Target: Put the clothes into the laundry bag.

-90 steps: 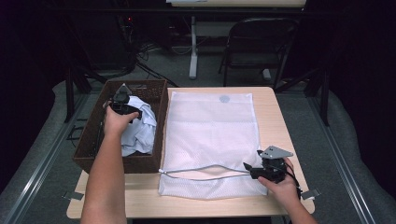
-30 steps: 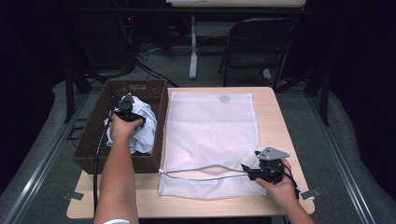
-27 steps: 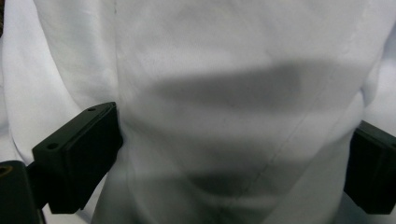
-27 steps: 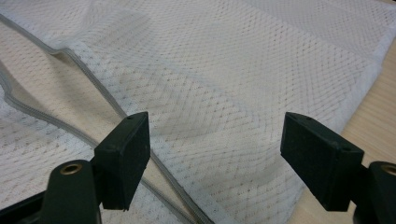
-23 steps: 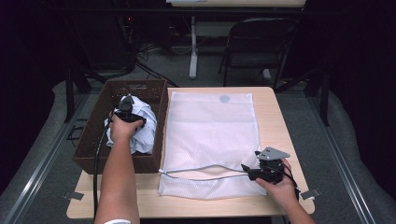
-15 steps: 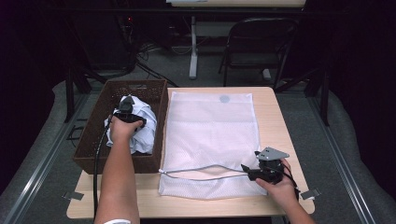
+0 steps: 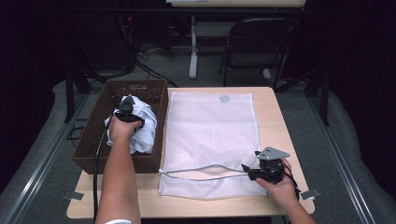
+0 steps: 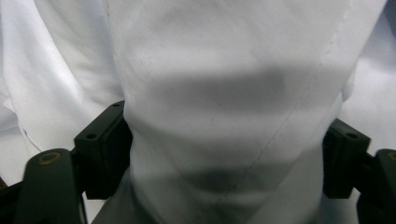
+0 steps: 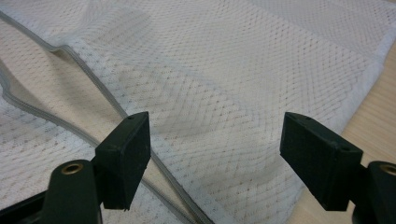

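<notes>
Beyond your surface (image 7: 280, 112), a dark folding chair (image 7: 254, 44) stands on the grey floor (image 7: 345, 154). Just left of it is a white table leg (image 7: 193, 49), with black cables (image 7: 149, 51) trailing nearby.

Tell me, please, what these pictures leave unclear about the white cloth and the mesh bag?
- White cloth: the left gripper view sits too near to tell what garment it is.
- Left tool: the hand hides its tips in the high view.
- Basket bottom: hidden under the cloth.
- Mesh bag inside: too faint to tell.
</notes>
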Demonstrator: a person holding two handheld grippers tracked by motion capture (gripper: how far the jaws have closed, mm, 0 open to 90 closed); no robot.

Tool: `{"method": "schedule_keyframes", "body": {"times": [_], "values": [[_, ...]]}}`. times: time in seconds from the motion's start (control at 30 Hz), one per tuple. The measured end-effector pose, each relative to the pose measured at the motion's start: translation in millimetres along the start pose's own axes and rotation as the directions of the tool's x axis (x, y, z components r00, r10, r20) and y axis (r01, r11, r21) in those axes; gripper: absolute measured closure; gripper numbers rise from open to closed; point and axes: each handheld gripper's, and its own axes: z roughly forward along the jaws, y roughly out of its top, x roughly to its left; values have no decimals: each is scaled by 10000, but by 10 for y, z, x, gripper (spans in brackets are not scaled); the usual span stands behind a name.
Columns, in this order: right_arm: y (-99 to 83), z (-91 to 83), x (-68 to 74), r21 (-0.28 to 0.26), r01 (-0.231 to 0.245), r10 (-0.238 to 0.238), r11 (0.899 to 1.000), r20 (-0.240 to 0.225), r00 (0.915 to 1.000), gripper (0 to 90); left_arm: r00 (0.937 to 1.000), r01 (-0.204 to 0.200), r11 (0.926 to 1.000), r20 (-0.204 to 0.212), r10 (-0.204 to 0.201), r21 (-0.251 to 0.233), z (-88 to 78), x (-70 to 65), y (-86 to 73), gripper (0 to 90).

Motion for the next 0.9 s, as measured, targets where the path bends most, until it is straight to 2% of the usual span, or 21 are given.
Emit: {"method": "schedule_keyframes", "body": {"times": [0.13, 0.2, 0.3, 0.47, 0.63, 0.9], "values": [[5, -1, 14, -45, 35, -35, 10000, -32, 10000, 247, 10000, -18, 9998, 87, 20, -178, -12, 14, -13, 248], [4, 0, 13, -29, 61, -61, 10000, -60, 10000, 249, 10000, -5, 9995, 64, 7, -327, -24, 9, -19, 306], [5, 7, 15, -15, 18, -19, 10000, -84, 10000, 250, 10000, -1, 9994, 1, 1, -354, -25, 0, -20, 318], [5, 9, 14, 6, 20, -20, 10000, -92, 10000, 251, 9992, -403, 9976, -23, 402, -563, -45, -21, -31, 467], [6, 10, 19, 17, 31, -31, 10000, -106, 9999, 252, 9991, -412, 9974, -108, 407, -590, -55, -38, -30, 527], [-2, 4, 6, 10, 79, -79, 10000, -138, 9999, 258, 9994, -328, 9978, 35, 330, -584, -79, -14, -33, 596]]}}
